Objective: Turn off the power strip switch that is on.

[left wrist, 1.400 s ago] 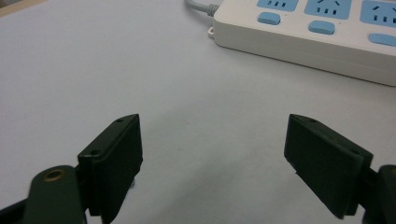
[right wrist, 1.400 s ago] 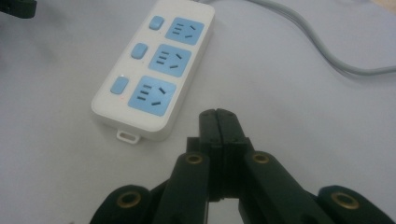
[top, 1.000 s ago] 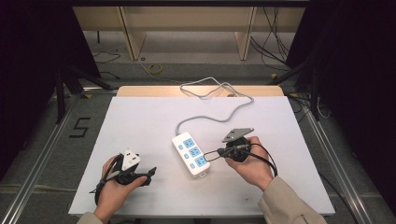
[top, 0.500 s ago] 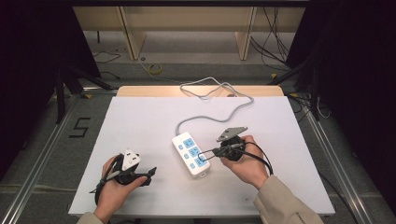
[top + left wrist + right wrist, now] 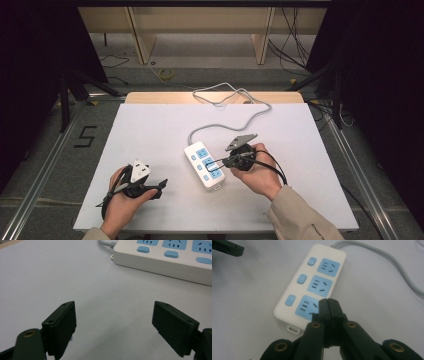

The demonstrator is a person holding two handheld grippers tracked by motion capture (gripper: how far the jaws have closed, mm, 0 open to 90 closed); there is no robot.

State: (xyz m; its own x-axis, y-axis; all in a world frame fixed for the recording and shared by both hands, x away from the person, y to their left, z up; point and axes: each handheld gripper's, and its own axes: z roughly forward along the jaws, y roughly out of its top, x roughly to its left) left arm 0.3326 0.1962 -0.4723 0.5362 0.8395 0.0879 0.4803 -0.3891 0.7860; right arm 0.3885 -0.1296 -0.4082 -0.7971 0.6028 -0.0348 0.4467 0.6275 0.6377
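Note:
A white power strip [image 5: 204,165] with three blue sockets and three blue switches lies in the middle of the white table [image 5: 150,130]; its grey cable [image 5: 235,125] loops toward the far edge. My right gripper [image 5: 211,164] is shut with nothing between its jaws, and its tips hang over the strip's near end. In the right gripper view the closed tips [image 5: 328,302] sit above the nearest socket of the strip [image 5: 312,287]; I cannot tell whether they touch it. My left gripper [image 5: 161,186] rests at the front left, open and empty [image 5: 113,322], facing the strip [image 5: 162,257].
A wooden board [image 5: 150,97] borders the table's far edge, with shelving legs and loose cables on the floor beyond. Metal rails run along both sides. A "5" mark [image 5: 85,136] lies on the floor at left. One jaw of the left gripper [image 5: 227,248] appears in the right gripper view.
My right gripper has slid left, from beside the power strip to over its near sockets, jaws staying shut. The left hand has kept still.

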